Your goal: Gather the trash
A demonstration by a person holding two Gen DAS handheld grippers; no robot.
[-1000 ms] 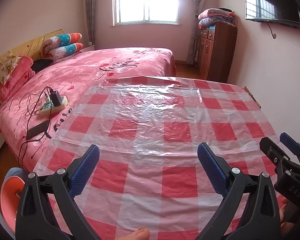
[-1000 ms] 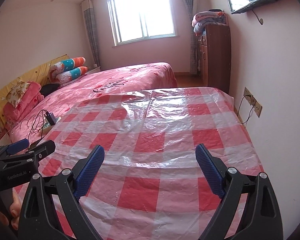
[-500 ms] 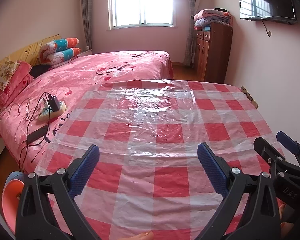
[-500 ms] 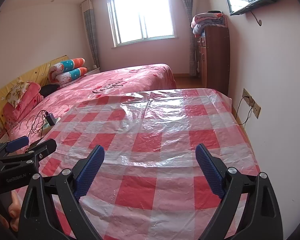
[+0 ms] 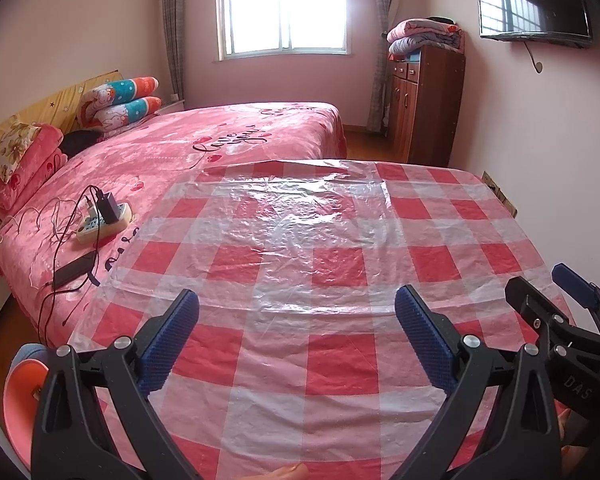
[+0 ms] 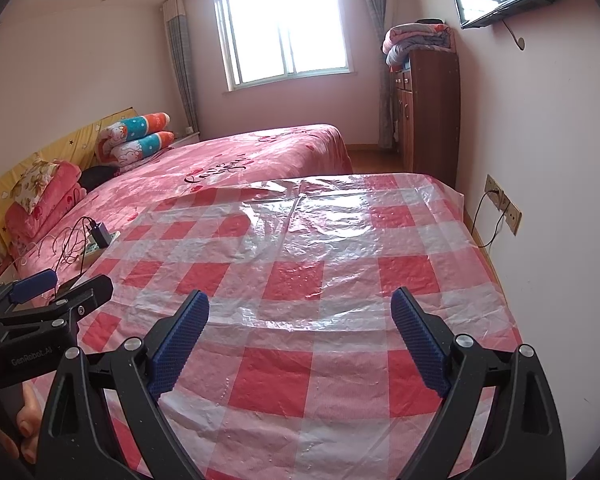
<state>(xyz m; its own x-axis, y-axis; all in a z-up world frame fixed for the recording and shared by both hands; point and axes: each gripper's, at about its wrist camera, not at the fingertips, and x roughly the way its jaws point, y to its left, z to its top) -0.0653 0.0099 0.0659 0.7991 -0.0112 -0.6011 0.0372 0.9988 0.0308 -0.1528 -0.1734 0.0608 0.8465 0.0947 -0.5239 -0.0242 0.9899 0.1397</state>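
While spread wide: left gripper (image 5: 296,330), right gripper (image 6: 300,330); bare checked sheet (image 5: 340,260) between.

Both wrist cams low over checked tablecloth (image 5: 300,264), facing window (image 6: 284,28).

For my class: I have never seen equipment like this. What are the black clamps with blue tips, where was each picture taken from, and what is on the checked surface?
There is no robot here. A person holds a hand-operated gripper in each hand, with a wide-angle camera looking along its fingers. One picture comes from the left gripper, the other from the right gripper; each also catches the other at its edge. Both are open and hold nothing. Below them lies a red and white checked plastic sheet, crinkled and shiny, with nothing visible on it. Beside it a pink bed carries a power strip with cables. No trash shows yet.
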